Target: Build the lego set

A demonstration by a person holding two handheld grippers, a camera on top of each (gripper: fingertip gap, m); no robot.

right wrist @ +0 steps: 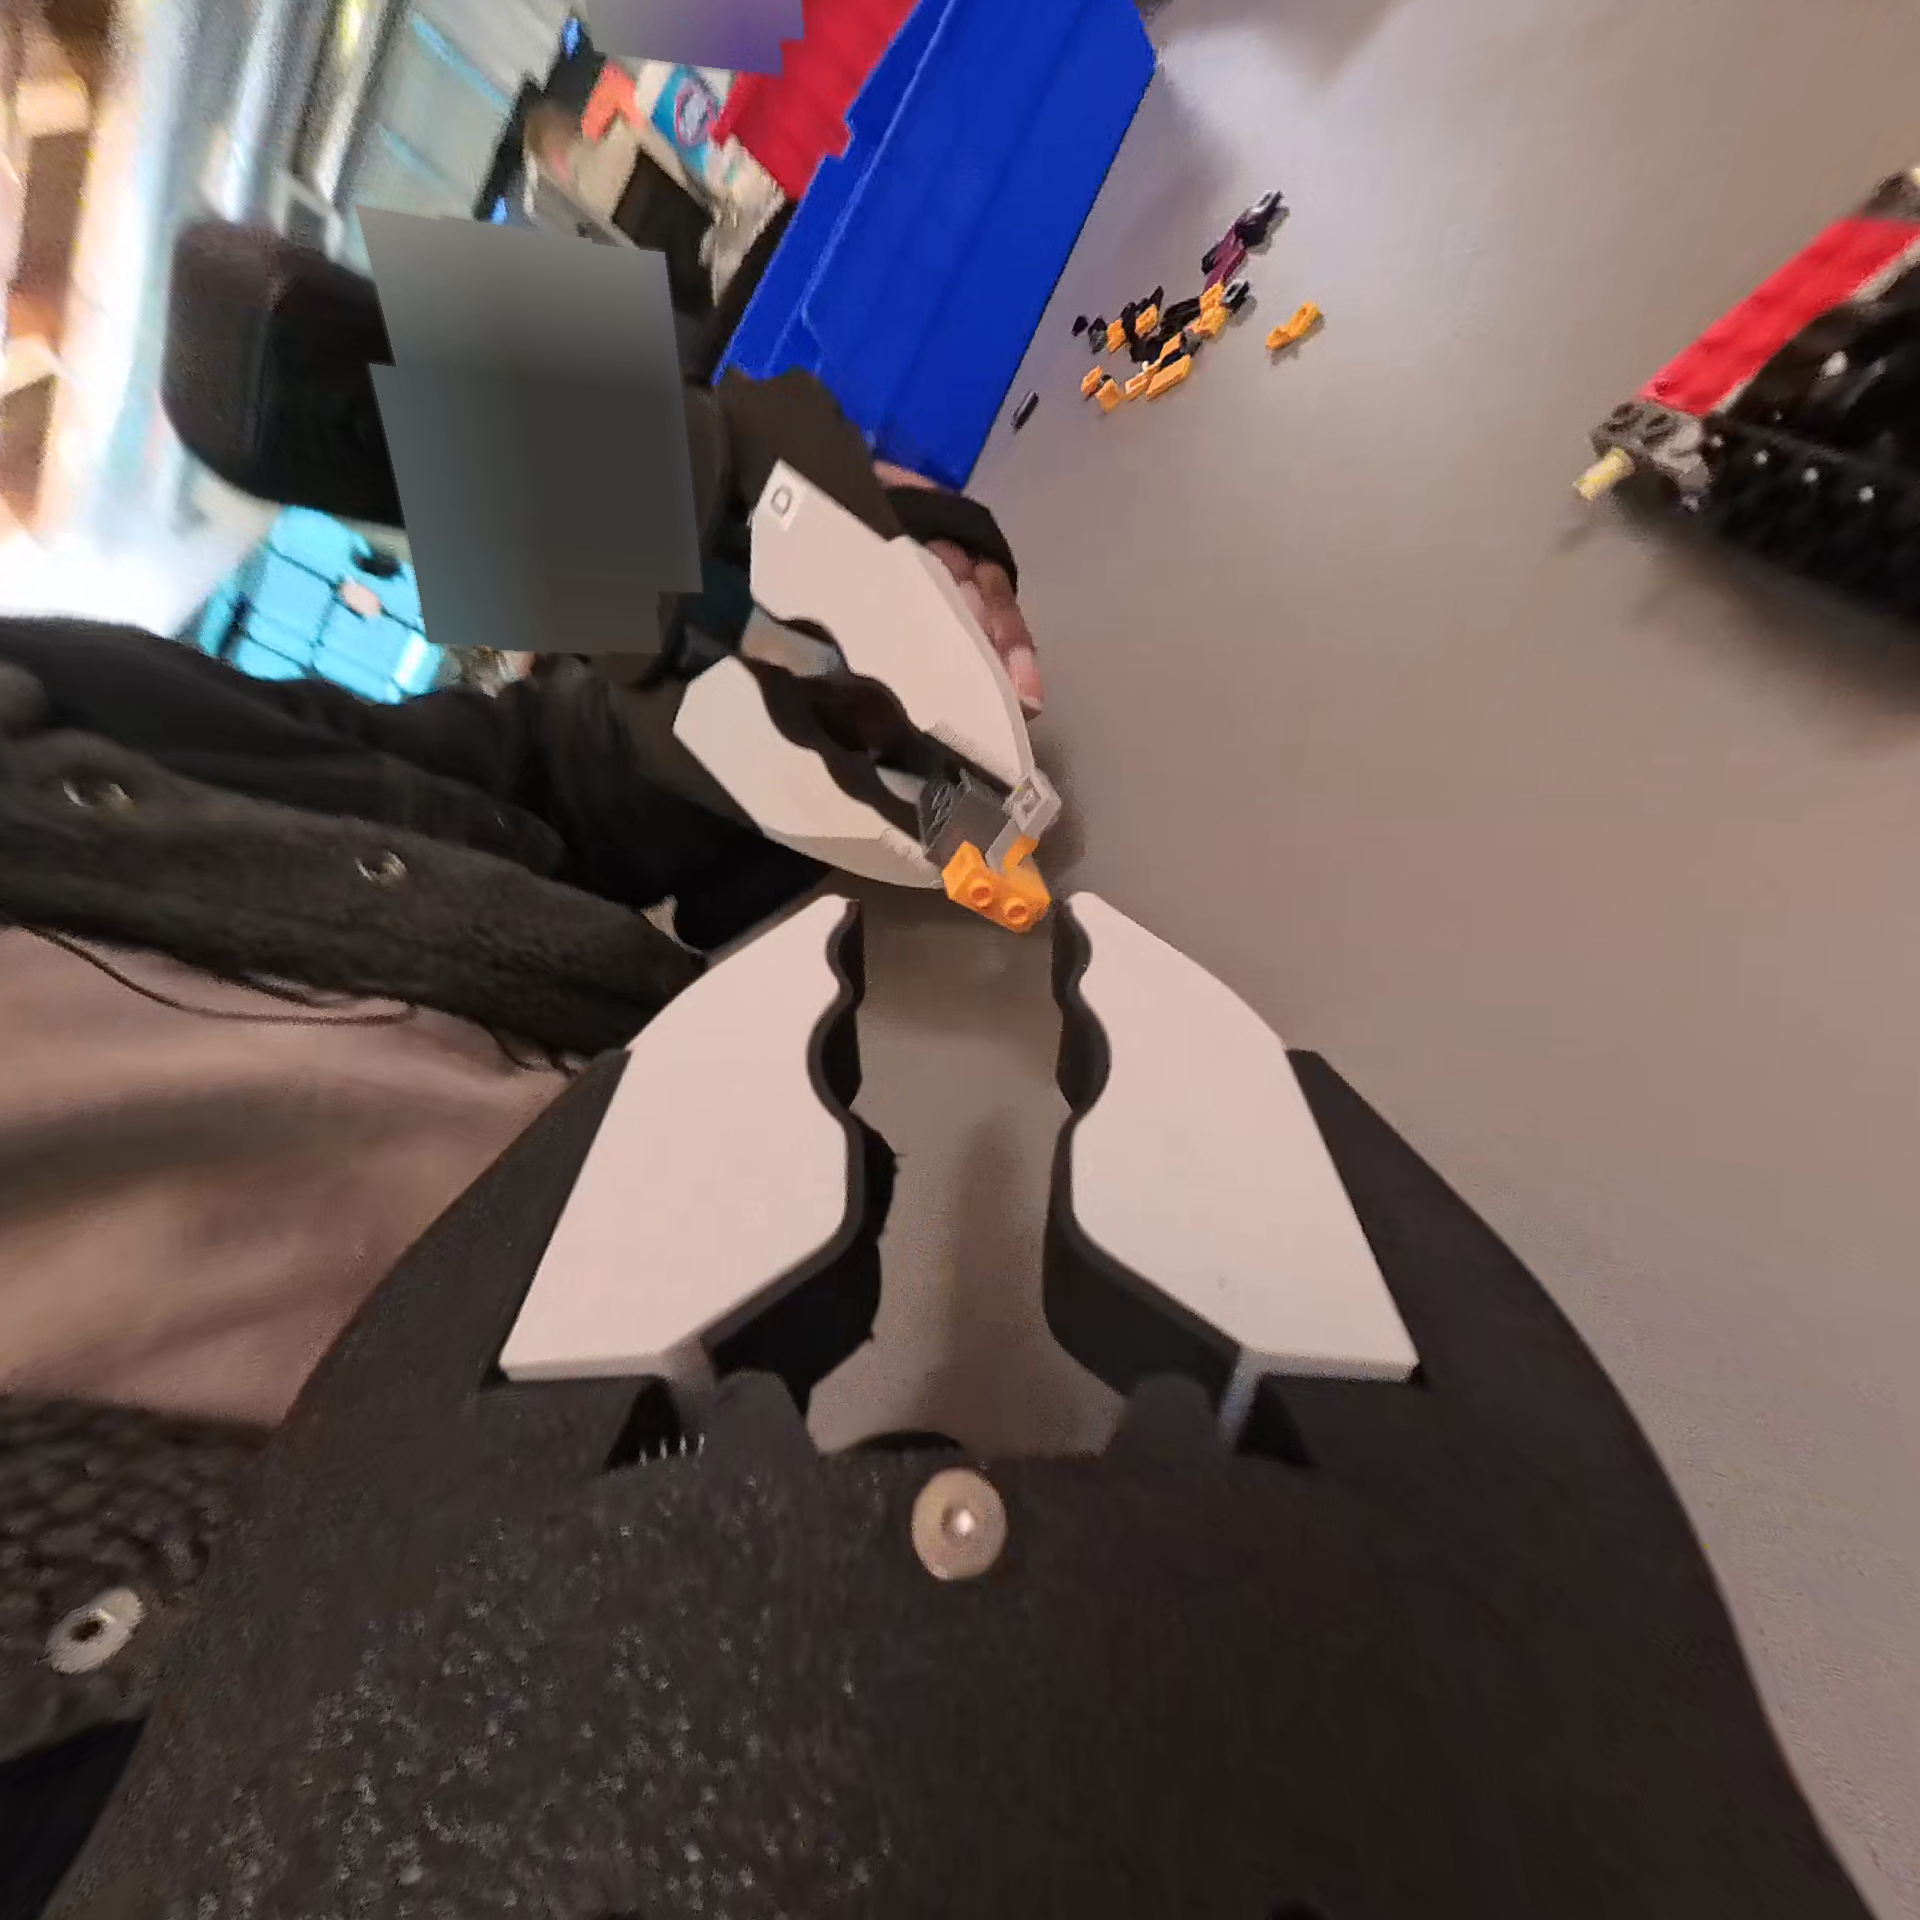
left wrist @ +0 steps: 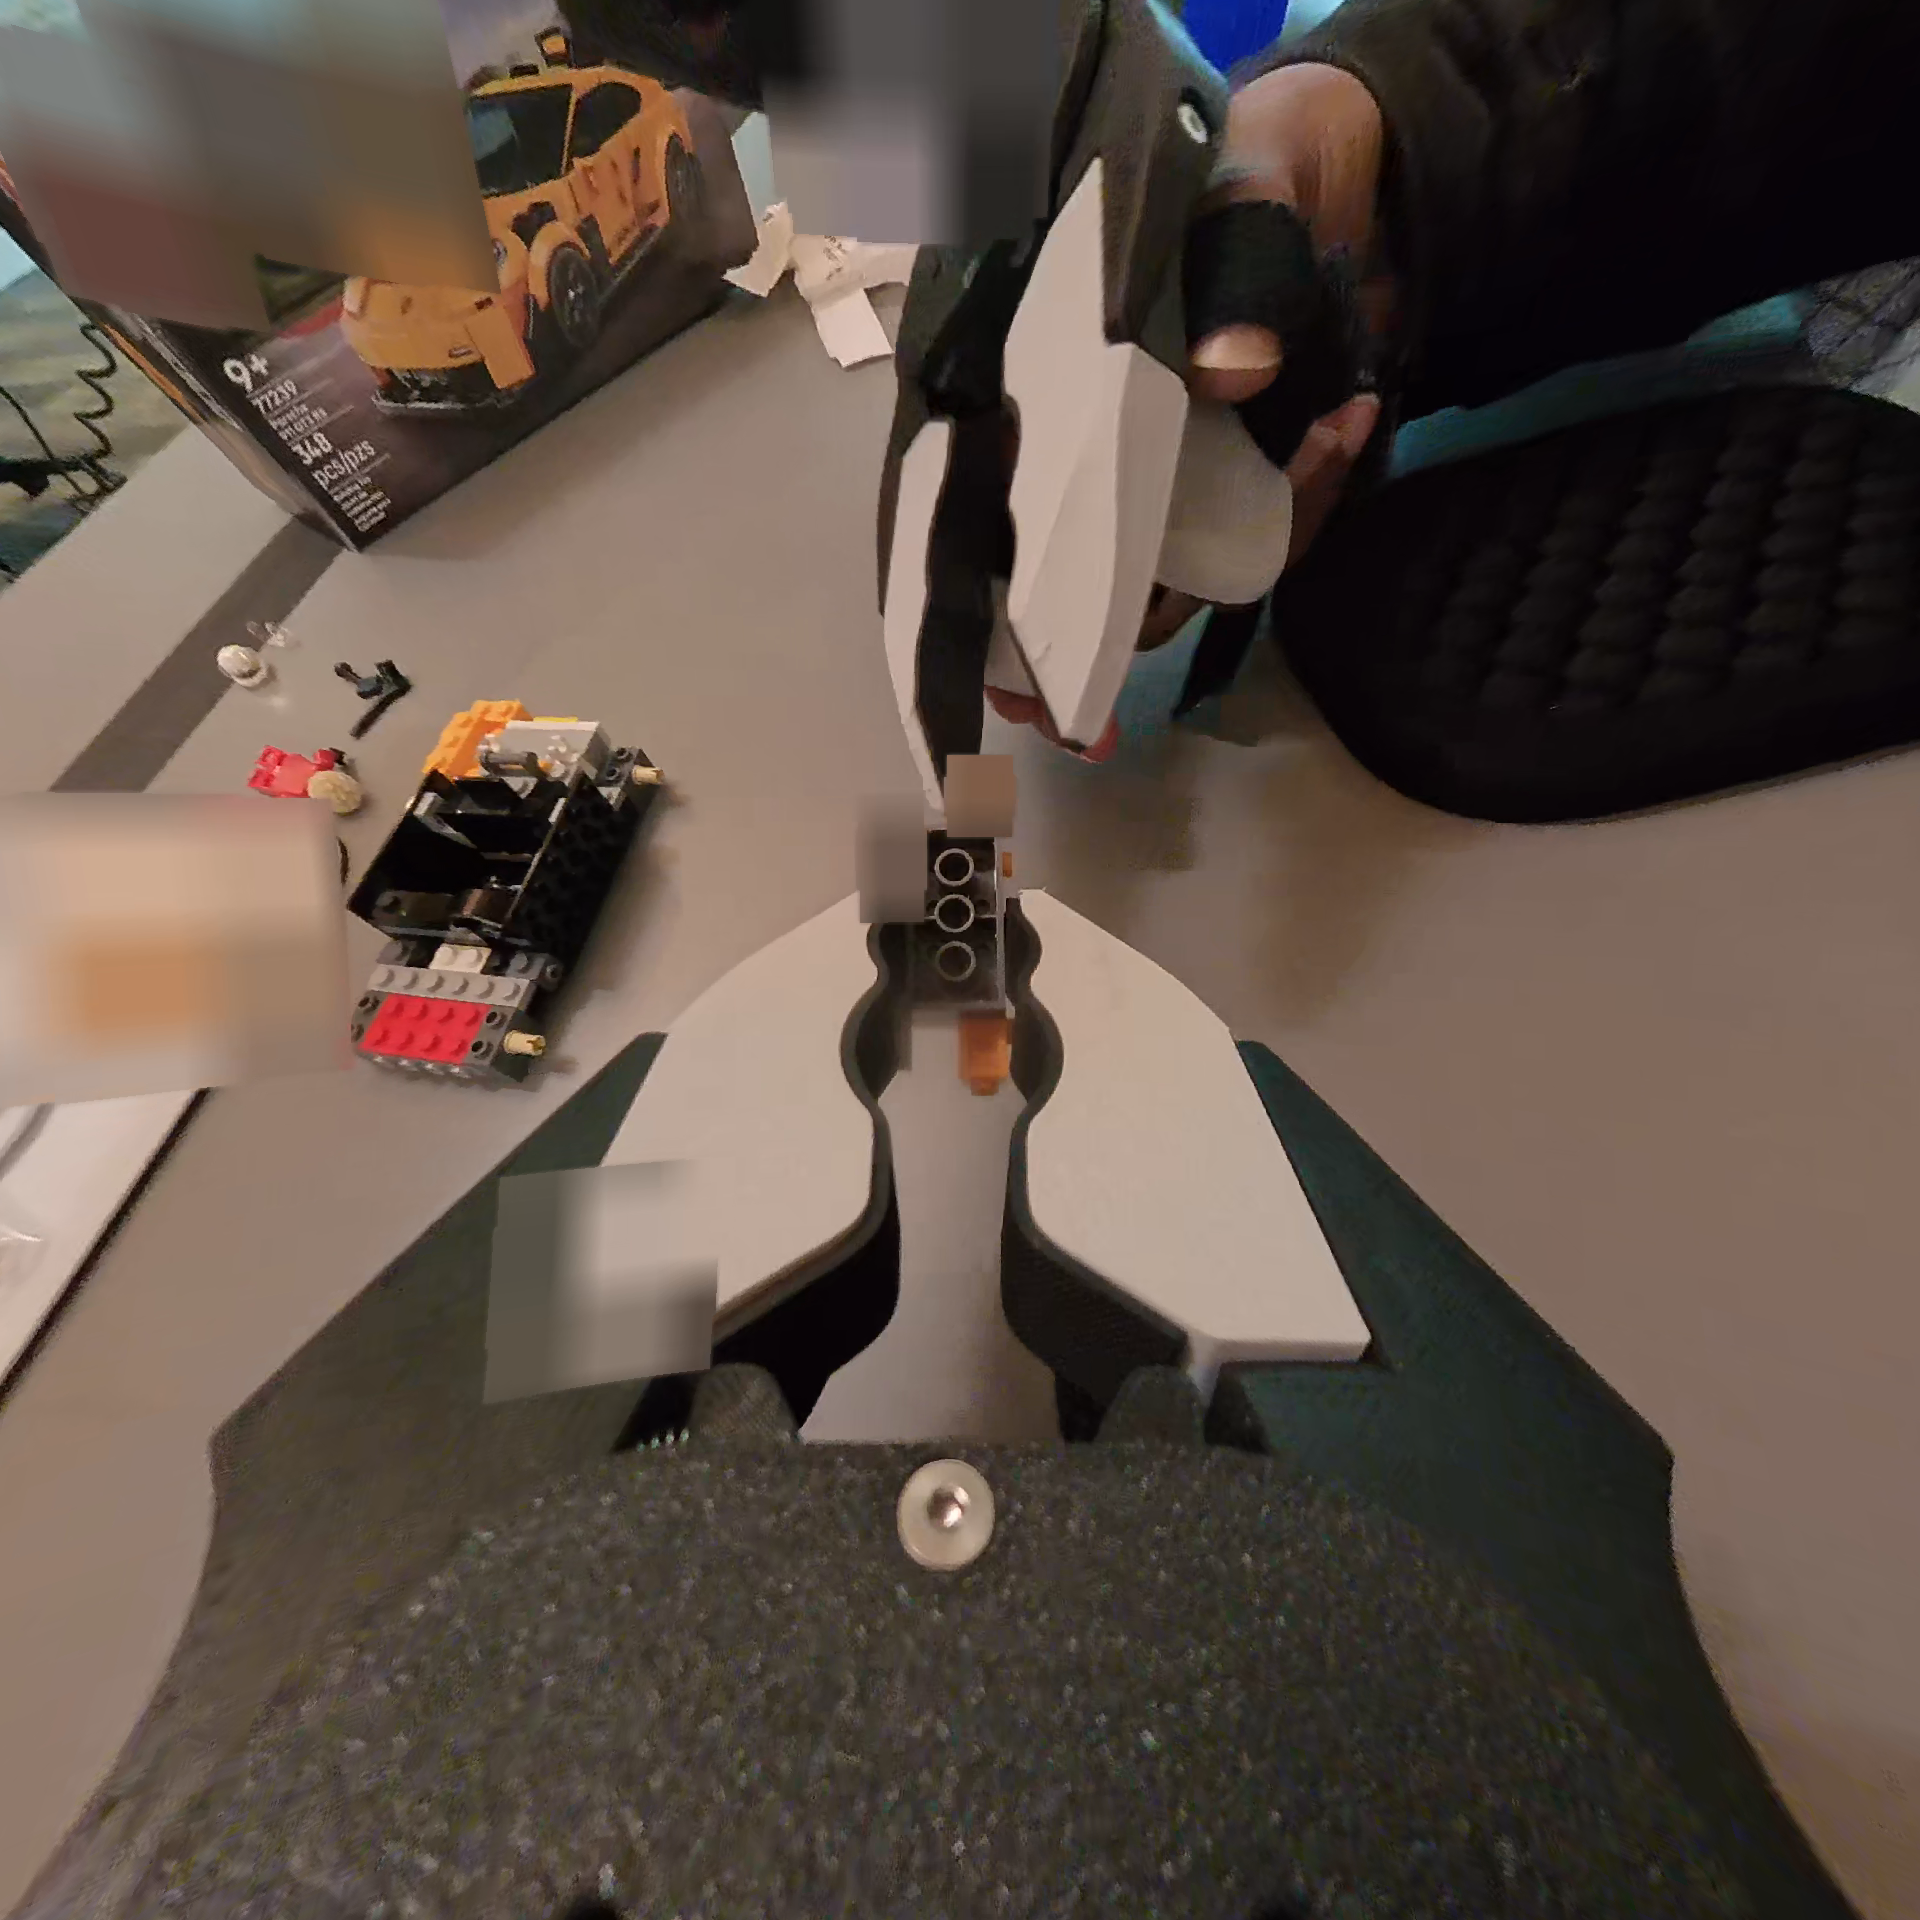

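On the grey table (left wrist: 1351, 1039): two grippers meet over a small Lego sub-assembly.

Largest first: the Lego set box (left wrist: 447, 312) stands at the far left of the table, a blue bin (right wrist: 935, 239) at another edge. The partly built car chassis (left wrist: 488, 894), black with red and orange bricks, lies left of the left gripper (left wrist: 951, 935). That gripper is clamped on a small dark grey and orange sub-assembly (left wrist: 961, 935), held just above the table. The right gripper (right wrist: 956, 914) has its jaws apart, tips just beside the sub-assembly's orange brick (right wrist: 997, 894); contact cannot be confirmed. Loose orange and black pieces (right wrist: 1174, 332) lie scattered near the blue bin.
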